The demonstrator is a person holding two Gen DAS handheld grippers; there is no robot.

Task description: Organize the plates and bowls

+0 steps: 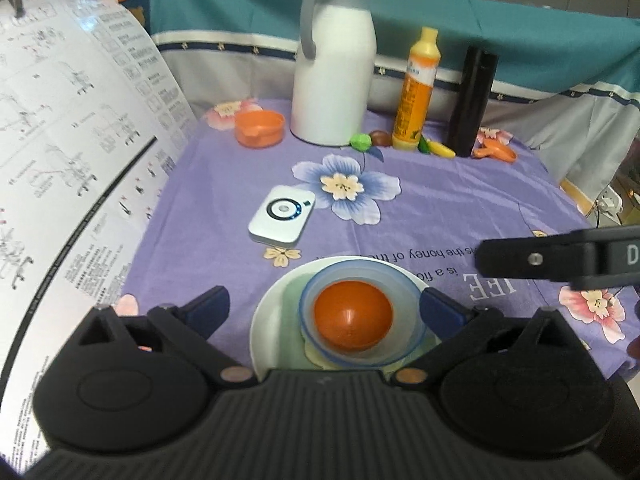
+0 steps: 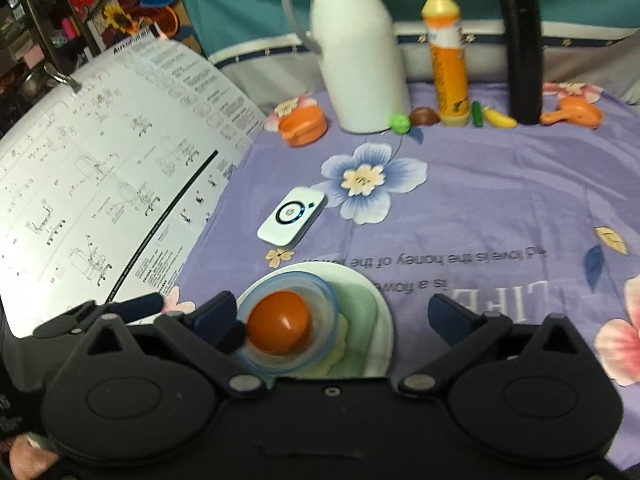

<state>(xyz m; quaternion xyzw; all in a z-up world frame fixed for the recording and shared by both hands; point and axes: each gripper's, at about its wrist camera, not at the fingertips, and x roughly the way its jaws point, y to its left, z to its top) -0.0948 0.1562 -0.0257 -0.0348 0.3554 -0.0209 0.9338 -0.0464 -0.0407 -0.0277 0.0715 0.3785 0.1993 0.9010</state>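
Note:
A white plate (image 1: 272,312) lies on the purple flowered cloth near me, with a pale green plate (image 1: 292,292) stacked on it. On them sits a clear blue bowl (image 1: 404,284) holding an orange bowl (image 1: 352,320). My left gripper (image 1: 324,308) is open and empty, its fingers either side of the stack. The stack also shows in the right wrist view: white plate (image 2: 384,320), blue bowl (image 2: 324,292), orange bowl (image 2: 280,328). My right gripper (image 2: 334,314) is open and empty above the plate's right half. The right gripper's finger (image 1: 532,258) shows at the left view's right edge.
A white device (image 1: 282,220) lies beyond the stack. At the back stand a white thermos (image 1: 334,76), a yellow bottle (image 1: 416,88), a black cylinder (image 1: 472,100), an orange cup (image 1: 260,128), small toy foods (image 1: 360,142) and an orange scoop (image 1: 496,152). A large instruction sheet (image 1: 72,140) rises on the left.

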